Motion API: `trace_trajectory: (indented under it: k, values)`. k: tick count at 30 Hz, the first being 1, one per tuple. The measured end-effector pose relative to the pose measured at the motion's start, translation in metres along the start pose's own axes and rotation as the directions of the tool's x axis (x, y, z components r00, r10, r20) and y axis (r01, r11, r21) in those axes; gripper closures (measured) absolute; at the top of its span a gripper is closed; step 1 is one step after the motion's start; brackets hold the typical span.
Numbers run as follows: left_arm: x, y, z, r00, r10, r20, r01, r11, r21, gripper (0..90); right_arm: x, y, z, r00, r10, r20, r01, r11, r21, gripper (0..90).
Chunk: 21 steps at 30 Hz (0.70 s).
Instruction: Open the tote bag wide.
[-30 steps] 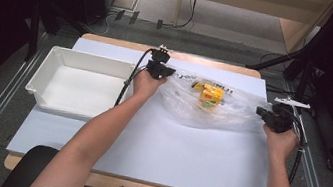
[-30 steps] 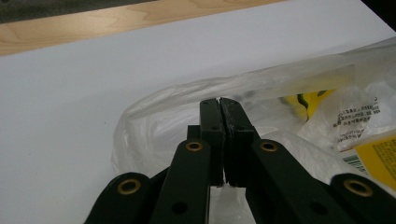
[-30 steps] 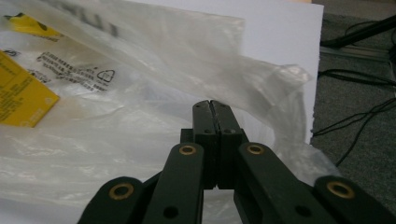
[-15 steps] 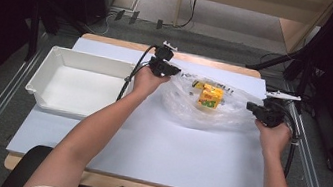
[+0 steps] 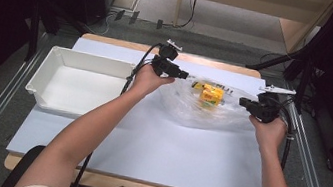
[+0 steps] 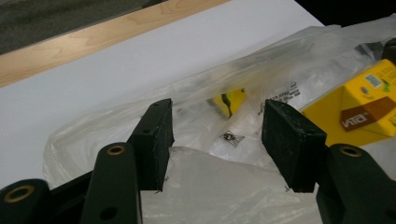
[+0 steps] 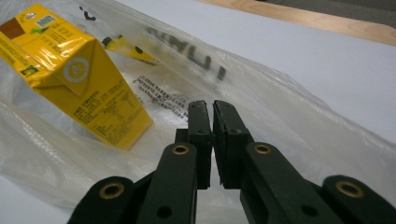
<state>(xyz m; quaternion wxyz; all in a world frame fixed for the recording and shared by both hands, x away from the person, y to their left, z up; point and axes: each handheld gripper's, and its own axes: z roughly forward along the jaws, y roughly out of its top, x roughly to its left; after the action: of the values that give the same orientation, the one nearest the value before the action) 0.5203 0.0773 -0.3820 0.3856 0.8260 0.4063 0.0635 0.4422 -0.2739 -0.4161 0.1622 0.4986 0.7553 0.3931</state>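
A clear plastic bag [image 5: 202,112] lies on the pale blue table sheet with a yellow drink carton [image 5: 211,94] inside it. My left gripper [image 5: 182,74] hovers at the bag's left end. Its jaws have just been opening and now stand wide over the crumpled film [image 6: 219,186], gripping nothing [image 6: 217,135]. The carton [image 6: 364,109] shows to the right. My right gripper [image 5: 243,103] is at the bag's right edge. Its jaws have just been opening and are a narrow slit apart [image 7: 213,109], with no film seen between the pads. The carton [image 7: 79,79] lies ahead on the left.
A white tray [image 5: 46,72] sits at the left of the table sheet [image 5: 156,147]. A wooden table edge [image 5: 112,42] runs along the far side. Cables trail from both grippers, and a second small yellow item [image 7: 123,46] lies deeper in the bag.
The left gripper's jaws have opened wide and let go of the bag's edge. The right hand has moved left toward the bag. Both hands have risen a little.
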Motion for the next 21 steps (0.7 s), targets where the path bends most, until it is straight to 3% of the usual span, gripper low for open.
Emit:
trace_trajectory:
  k: [8,13,14,19,21]
  values:
    - [-0.020,0.011,-0.009,0.9988,0.037,0.031,-0.037,0.9991,-0.021,51.6,0.008,0.012,0.001,0.9988,-0.023,-0.043,0.023,0.9997,0.004,72.9]
    - [-0.022,0.018,-0.017,0.9990,0.028,0.036,-0.026,0.9988,-0.040,44.6,0.014,0.020,0.002,0.9976,-0.043,-0.055,0.044,0.9989,0.014,68.8]
    - [-0.023,0.019,-0.018,0.9990,0.026,0.035,-0.024,0.9987,-0.046,43.3,0.016,0.023,0.002,0.9969,-0.051,-0.060,0.052,0.9985,0.017,64.4]
    - [-0.024,0.024,-0.025,0.9977,0.023,0.063,-0.023,0.9997,-0.014,38.1,0.021,0.027,0.000,0.9967,-0.058,-0.058,0.059,0.9981,0.018,59.1]
    - [-0.027,0.025,-0.028,0.9973,0.038,0.064,-0.036,0.9991,-0.024,37.1,0.022,0.028,-0.002,0.9965,-0.055,-0.062,0.055,0.9985,0.004,57.9]
